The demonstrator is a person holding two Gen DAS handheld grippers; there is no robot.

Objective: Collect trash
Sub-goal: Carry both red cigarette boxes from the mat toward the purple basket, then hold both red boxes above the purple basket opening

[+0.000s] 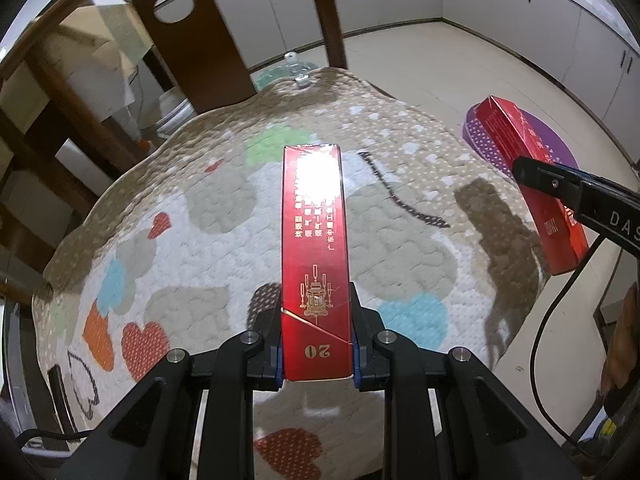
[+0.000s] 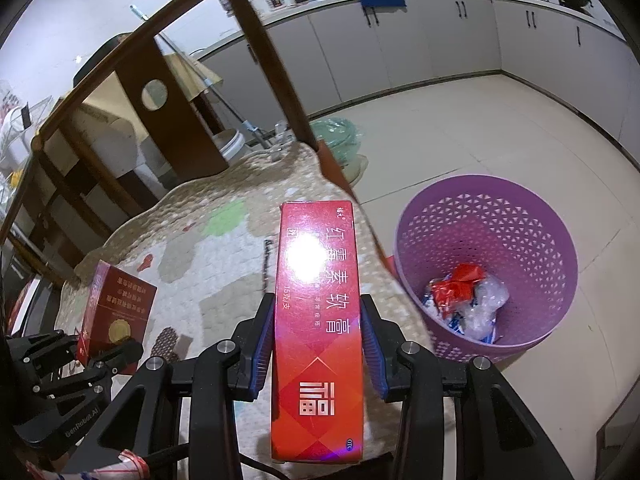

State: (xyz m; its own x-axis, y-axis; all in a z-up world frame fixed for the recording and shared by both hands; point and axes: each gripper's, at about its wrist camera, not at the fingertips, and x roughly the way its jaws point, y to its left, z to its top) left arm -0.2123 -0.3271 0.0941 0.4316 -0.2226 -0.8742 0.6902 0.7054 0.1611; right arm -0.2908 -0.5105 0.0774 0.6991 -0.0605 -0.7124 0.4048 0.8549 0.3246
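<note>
My left gripper (image 1: 317,354) pinches the short end of a dark red carton (image 1: 314,248), the blue pads pressed on both narrow sides, so the carton juts straight out toward twelve o'clock over the quilted cover (image 1: 208,240). My right gripper (image 2: 318,344) holds a red ointment box (image 2: 318,320) between its pads the same way; on its right side I see a sliver of gap, so I judge that hold lighter, though the fisheye bend may fool me. The purple basket (image 2: 516,224) stands on the floor at about two o'clock from the right gripper, off the edge of the cover. To do the drop well, I should carry the right box fully over the rim, tip its far end down, and only then spread the jaws, so it falls inside and does not catch the wall; the left carton goes after, by the same route. Counting: two grippers, two red boxes, one each; one basket, already holding crumpled wrappers (image 2: 466,300), number unclear; one wooden chair back (image 2: 176,120) beyond.
</note>
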